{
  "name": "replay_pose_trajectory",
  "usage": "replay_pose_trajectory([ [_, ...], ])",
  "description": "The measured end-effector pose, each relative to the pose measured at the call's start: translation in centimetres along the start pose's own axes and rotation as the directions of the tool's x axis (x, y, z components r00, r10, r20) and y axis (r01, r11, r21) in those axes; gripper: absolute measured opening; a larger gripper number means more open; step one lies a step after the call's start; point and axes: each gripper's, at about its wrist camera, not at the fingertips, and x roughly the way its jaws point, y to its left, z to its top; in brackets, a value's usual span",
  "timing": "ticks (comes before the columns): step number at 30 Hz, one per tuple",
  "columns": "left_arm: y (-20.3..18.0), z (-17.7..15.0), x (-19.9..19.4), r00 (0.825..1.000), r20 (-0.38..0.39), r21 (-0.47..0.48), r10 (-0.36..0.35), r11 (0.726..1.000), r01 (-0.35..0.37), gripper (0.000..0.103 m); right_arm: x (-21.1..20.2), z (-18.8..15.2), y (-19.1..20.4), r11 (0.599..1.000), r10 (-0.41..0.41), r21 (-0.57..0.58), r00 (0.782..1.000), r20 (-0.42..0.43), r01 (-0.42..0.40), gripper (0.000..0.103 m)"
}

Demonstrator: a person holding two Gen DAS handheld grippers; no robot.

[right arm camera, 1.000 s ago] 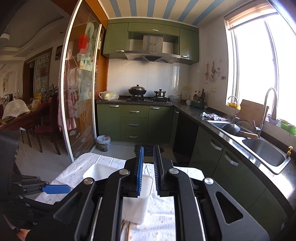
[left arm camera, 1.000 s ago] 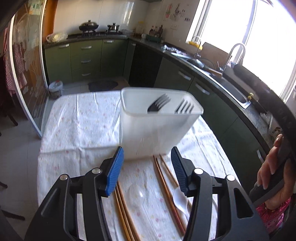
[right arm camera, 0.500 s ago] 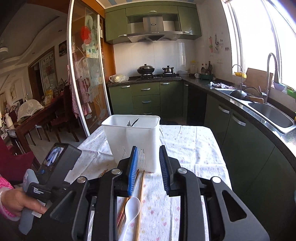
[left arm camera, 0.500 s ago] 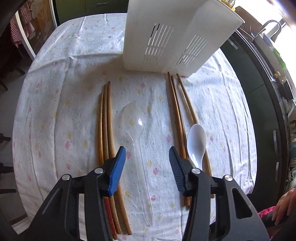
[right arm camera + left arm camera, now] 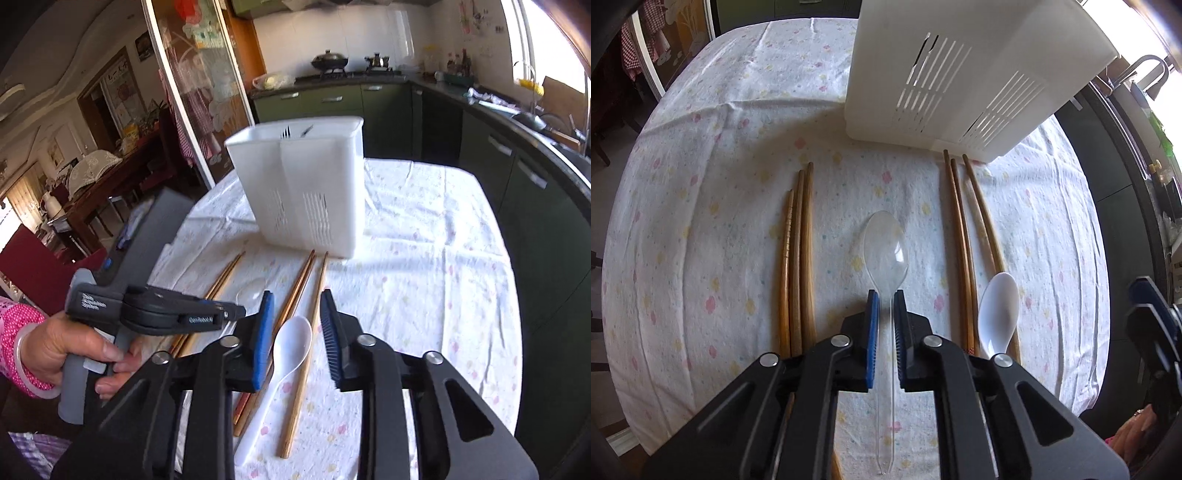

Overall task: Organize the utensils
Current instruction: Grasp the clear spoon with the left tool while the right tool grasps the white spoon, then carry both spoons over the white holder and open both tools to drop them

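Your left gripper is down on the clear spoon, blue pads drawn together on the thin handle just behind the bowl. The spoon lies flat on the flowered tablecloth, handle running back under the gripper, bowl pointing toward the white utensil holder at the far side. Its long axis lines up with the gripper's own line, so the pads cross the handle squarely.

Your right gripper hangs above the white spoon, its jaws closing but apart, with nothing pressed between them. That spoon lies among the right-hand chopsticks, handle angled toward you and slightly left. The pads bracket the bowl rather than the handle, and at least one chopstick sits inside the same gap. In my judgement, closing there risks pinching chopstick along with spoon. The holder stands upright beyond both spoons, fork tines showing in it.
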Motion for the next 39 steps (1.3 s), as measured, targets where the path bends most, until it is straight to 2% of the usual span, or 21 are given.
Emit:
replay_pose_trajectory([
  [5, 0.1, -0.1, -0.9, 1.000, 0.028, 0.044, -0.010, 0.999, 0.009, 0.008, 4.4, -0.9, -1.7, 0.999, 0.040, 0.013, 0.995, -0.091, -0.039, 0.019],
  [17, -0.3, -0.4, -2.8, 0.997, 0.077, 0.121, -0.024, 0.993, 0.015, 0.008, 8.7, -0.3, -0.8, 0.999, 0.042, 0.006, 0.985, -0.170, -0.041, 0.020],
  [19, -0.3, -0.5, -2.9, 0.997, 0.077, 0.125, -0.029, 0.992, 0.019, 0.008, 8.9, -0.3, -0.3, 1.000, 0.015, -0.011, 0.986, -0.166, -0.017, 0.015],
  [20, -0.2, -0.5, -3.1, 0.997, 0.074, 0.129, -0.028, 0.992, 0.018, 0.008, 9.1, -0.2, -0.2, 1.000, -0.003, -0.015, 0.987, -0.161, 0.001, 0.006],
  [26, -0.2, -0.3, -3.9, 0.995, 0.095, 0.138, -0.039, 0.990, 0.026, 0.008, 7.0, 0.5, -0.2, 1.000, 0.015, 0.026, 0.996, -0.083, -0.012, 0.002],
  [31, -0.6, -0.4, -6.7, 0.985, 0.156, 0.170, -0.076, 0.984, 0.049, 0.008, 4.1, 1.3, -0.4, 0.997, 0.027, 0.066, 0.999, 0.020, -0.029, 0.002],
  [35, -1.4, -0.5, -9.9, 0.967, 0.225, 0.198, -0.121, 0.977, 0.076, 0.008, 1.6, 1.9, -0.5, 0.996, 0.018, 0.085, 0.993, 0.115, -0.027, 0.002],
  [39, -2.5, -0.1, -13.5, 0.933, 0.316, 0.231, -0.173, 0.968, 0.101, 0.008, -1.2, 2.5, -0.8, 0.995, 0.016, 0.094, 0.978, 0.207, -0.036, 0.002],
])
